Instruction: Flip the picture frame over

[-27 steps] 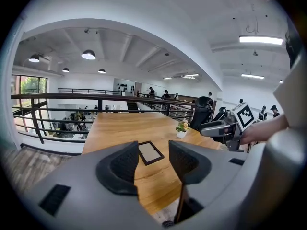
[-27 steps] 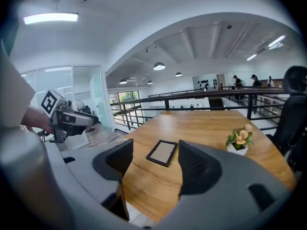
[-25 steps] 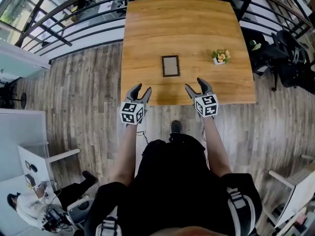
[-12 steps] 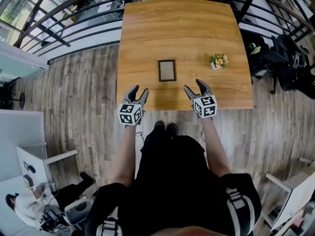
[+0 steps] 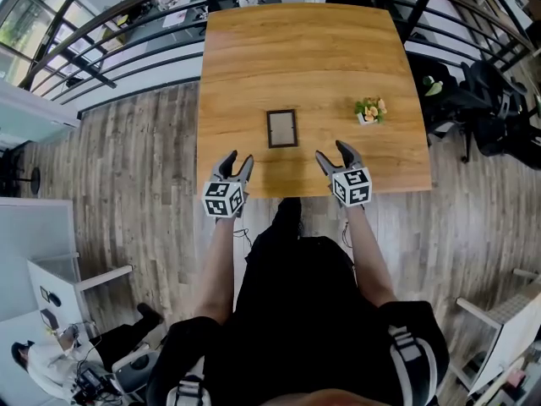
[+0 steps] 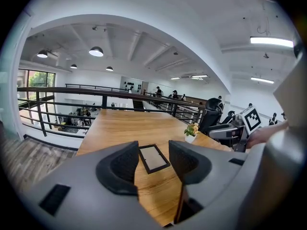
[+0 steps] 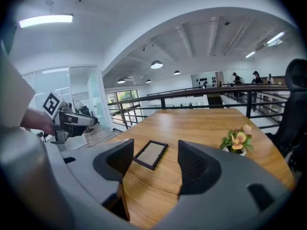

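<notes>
Both tools are released and hold nothing. The left tool (image 5: 237, 159) hangs over the near edge of the worktop (image 5: 296, 49). Its jaws stand a little apart, with only bare wood and the distant frame showing through the gap in the left gripper view. The right tool (image 5: 332, 152) hovers at the same edge, further to the right. Its jaws are spread wider, and they too are empty in the right gripper view.

Ahead of the tools and roughly between them, the picture frame (image 5: 282, 128) lies flat on the wooden worktop. It is well apart from either set of jaws. It has a dark border around a pale grey panel, and its long side runs away from the person. Whether the upturned side is the front or the back cannot be told.

To the right of the frame stands a small white pot of flowers (image 5: 368, 111), apart from it. A black metal railing (image 5: 127, 53) runs behind and beside the worktop, above a plank floor (image 5: 144, 159).
</notes>
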Available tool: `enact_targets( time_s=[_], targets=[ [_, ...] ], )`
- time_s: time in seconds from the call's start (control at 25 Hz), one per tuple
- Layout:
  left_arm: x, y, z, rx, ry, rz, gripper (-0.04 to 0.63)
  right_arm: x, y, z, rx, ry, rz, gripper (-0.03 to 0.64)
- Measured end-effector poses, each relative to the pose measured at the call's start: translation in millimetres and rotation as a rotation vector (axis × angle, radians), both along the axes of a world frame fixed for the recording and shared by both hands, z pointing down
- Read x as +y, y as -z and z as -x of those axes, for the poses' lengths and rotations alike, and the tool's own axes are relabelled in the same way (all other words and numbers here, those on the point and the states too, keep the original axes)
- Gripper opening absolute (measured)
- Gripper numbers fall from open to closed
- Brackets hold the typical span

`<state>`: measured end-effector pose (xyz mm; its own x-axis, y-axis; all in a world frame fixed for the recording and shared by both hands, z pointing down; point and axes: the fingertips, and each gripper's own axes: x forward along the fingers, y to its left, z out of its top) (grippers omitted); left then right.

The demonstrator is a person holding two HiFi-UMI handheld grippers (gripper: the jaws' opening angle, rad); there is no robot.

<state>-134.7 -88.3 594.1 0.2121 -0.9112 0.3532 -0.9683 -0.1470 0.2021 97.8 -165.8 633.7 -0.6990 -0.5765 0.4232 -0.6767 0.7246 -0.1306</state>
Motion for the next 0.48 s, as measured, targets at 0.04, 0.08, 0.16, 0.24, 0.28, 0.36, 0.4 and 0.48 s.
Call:
enact_targets(
  time_s=[0.04, 0.08, 0.16, 0.24, 0.28, 0.36, 0.4, 0.48],
  targets=[
    [-2, 0, 0, 0.002, 0.005, 0.003, 0.195, -1, 0, -1, 0.0, -0.001, 0.004, 0.288],
    [-4, -1, 1, 0.006, 0.01, 0.005, 0.195, -2, -1, -1, 0.002, 0.0, 0.008, 0.288],
    [-8, -2, 1, 0.011, 0.015, 0.008, 0.195, -5, -3, 0, 0.006, 0.002, 0.013, 0.288],
    [-13, -5, 2, 0.015, 0.012, 0.01, 0.195, -9, -5, 2, 0.008, -0.001, 0.016, 0.288],
    [-15, -9, 2, 0.019, 0.011, 0.015, 0.195, -12, -7, 4, 0.01, -0.003, 0.018, 0.288],
    [-20, -17, 3, 0.029, 0.011, 0.027, 0.195, -16, -10, 7, 0.018, -0.001, 0.023, 0.288],
    [-23, -22, 3, 0.035, 0.014, 0.034, 0.195, -17, -12, 7, 0.025, 0.004, 0.026, 0.288],
    [-33, -32, 3, 0.052, 0.022, 0.046, 0.195, -22, -16, 7, 0.045, 0.016, 0.033, 0.288]
  ],
)
